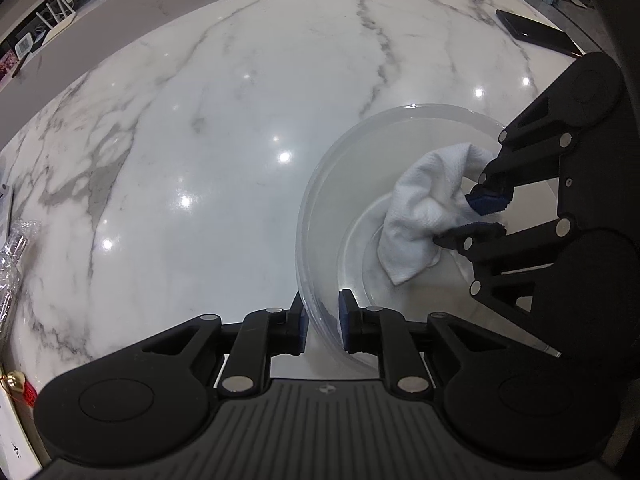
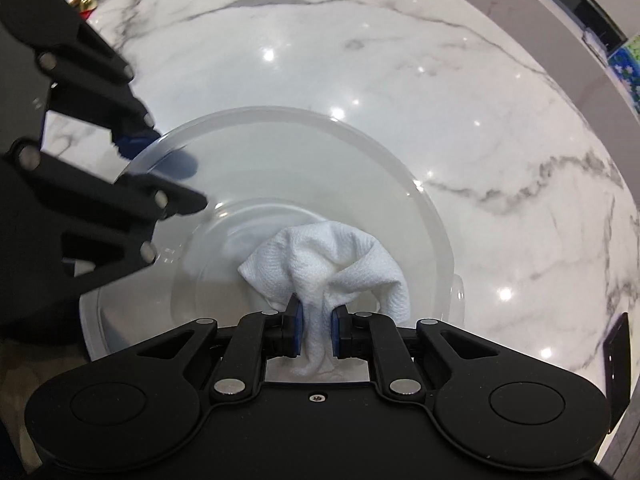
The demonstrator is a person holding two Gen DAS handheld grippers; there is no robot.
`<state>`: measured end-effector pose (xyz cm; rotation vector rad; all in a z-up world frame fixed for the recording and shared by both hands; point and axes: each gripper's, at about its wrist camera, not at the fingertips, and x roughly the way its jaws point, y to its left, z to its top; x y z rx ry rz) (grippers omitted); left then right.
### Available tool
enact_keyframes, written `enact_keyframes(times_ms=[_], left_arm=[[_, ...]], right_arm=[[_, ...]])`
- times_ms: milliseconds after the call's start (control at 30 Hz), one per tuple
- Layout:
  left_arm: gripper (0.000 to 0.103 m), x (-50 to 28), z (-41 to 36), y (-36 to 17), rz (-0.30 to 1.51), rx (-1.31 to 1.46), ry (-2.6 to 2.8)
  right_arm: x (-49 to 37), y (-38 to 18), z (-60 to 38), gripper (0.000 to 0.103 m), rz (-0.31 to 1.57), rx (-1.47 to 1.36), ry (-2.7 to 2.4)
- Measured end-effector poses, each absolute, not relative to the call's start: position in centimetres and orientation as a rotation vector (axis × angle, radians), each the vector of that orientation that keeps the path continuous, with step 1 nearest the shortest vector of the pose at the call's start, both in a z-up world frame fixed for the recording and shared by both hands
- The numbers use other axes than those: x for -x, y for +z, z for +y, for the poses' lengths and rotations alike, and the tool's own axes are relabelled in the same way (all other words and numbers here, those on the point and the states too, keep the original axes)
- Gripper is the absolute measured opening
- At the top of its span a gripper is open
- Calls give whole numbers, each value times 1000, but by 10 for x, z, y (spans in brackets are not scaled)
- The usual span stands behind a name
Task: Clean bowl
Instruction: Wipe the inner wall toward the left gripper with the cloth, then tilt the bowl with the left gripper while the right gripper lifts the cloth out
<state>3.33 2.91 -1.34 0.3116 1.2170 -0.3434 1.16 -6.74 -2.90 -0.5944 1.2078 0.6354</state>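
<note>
A clear, frosted plastic bowl point(image 1: 316, 200) point(image 2: 400, 152) stands on the white marble table point(image 1: 200, 140). My left gripper point(image 1: 323, 322) point(image 2: 180, 176) straddles the bowl's rim at its near-left side, one finger outside and one inside, shut on the wall. A crumpled white cloth point(image 1: 424, 208) point(image 2: 332, 256) lies against the bowl's bottom. My right gripper point(image 2: 316, 330) point(image 1: 476, 220) points steeply down into the bowl and is shut on a bunched fold of that cloth, its blue pads pressing it from both sides.
A black phone point(image 1: 536, 32) lies near the table's far right edge. Crinkled clear plastic wrap point(image 1: 16, 256) and a gold bell with a red tassel point(image 1: 16, 380) sit at the left edge. The marble stretches bare beyond the bowl.
</note>
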Motion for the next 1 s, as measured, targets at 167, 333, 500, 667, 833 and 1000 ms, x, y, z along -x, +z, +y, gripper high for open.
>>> enact_keyframes(times_ms=[167,333,500,667,833,1000], left_arm=[[13,-36,32,-13,1211,-296,-324],[13,-41,34,-13,1194,-290,-291],[14,-50,38,-13,1167,-278,-216],[17,-56,43,-5,1120,-264,-153],[46,-46,41,16,1027,-277,-159],[40,-22,35,31,992,-310,-250]], right_arm=[[-13,-12,-78,11,1187,483,655],[8,22,-117,11,1137,404,653],[7,43,-118,11,1089,326,648],[9,60,-129,11,1032,260,637],[21,70,-151,11,993,213,623],[32,72,-164,11,975,212,606]])
